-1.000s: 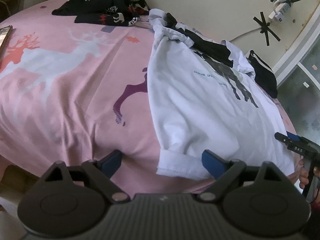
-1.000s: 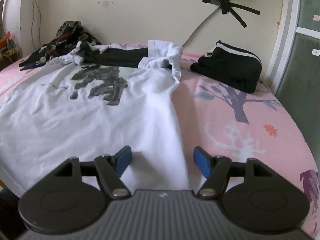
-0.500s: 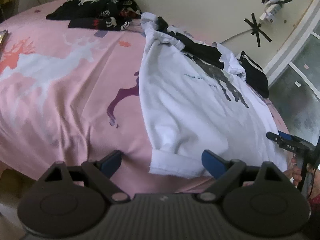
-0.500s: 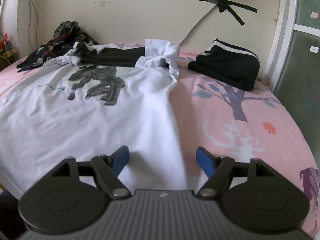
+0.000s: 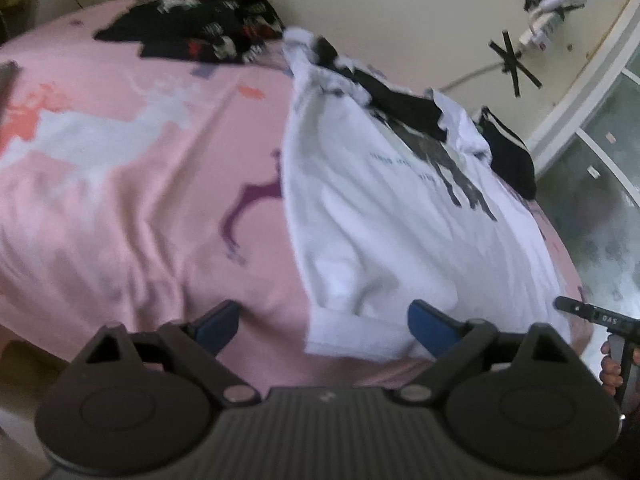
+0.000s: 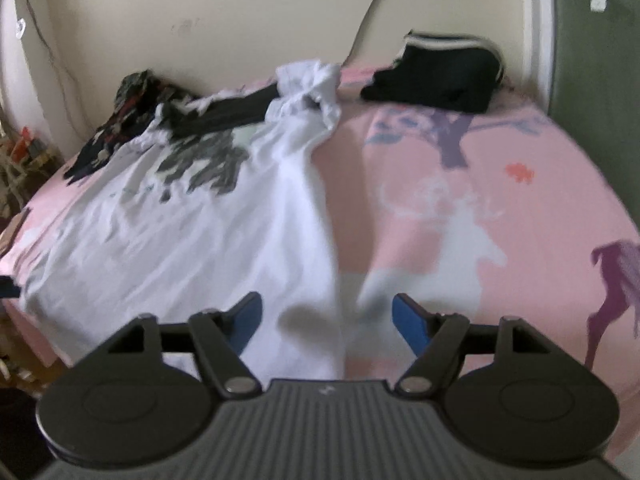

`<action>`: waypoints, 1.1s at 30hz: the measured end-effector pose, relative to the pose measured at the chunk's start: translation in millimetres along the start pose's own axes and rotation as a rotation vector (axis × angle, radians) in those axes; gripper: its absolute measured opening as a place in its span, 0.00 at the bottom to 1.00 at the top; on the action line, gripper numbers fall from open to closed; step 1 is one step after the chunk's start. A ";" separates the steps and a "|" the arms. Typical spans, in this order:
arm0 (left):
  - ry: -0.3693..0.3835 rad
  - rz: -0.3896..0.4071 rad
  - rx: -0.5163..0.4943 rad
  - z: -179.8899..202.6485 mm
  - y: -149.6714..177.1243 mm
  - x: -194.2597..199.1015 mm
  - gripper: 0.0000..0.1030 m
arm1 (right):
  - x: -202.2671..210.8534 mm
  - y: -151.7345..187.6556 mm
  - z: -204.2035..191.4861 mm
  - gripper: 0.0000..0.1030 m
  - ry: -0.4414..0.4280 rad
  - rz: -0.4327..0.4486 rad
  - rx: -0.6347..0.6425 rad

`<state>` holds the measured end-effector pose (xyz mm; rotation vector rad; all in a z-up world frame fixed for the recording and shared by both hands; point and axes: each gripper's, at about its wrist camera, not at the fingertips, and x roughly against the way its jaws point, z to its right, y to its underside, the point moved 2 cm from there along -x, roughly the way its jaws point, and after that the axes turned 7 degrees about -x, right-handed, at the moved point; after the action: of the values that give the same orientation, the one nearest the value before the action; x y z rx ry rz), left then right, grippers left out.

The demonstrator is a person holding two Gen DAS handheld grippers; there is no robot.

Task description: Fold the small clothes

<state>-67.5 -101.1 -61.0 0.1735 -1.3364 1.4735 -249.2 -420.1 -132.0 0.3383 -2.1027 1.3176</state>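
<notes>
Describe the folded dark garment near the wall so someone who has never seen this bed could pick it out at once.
Start at the pink bedsheet and follow it to the far corner by the cream wall. There, right of the white T-shirt, sits the folded black garment. Unlike the crumpled patterned clothes pile, it is neatly stacked and has a white stripe along its top edge.

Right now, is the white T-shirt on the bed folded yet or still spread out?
Still spread out. The white T-shirt lies flat, print up, across the pink bed sheet; only its bottom hem is turned up, and the sleeves are bunched.
</notes>
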 end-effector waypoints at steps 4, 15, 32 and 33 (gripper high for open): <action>0.017 -0.063 -0.042 8.2 9.1 -10.6 0.11 | 4.3 7.9 -13.1 0.03 -0.038 -0.039 0.058; 0.197 0.188 0.062 -6.9 -69.0 44.7 0.11 | 18.7 -88.2 3.1 0.01 -0.245 0.171 -0.086; -0.092 0.175 -0.030 -33.4 -188.2 -74.7 0.73 | -94.0 -161.9 -20.9 0.56 -0.020 0.234 0.044; -0.111 0.158 -0.077 -27.5 -186.1 -78.5 0.73 | -96.1 -155.9 -23.8 0.58 0.003 0.233 0.069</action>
<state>118.7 -166.9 -10.6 0.1022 -1.5233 1.5597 -85.6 -482.6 -73.3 0.1223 -2.1473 1.5253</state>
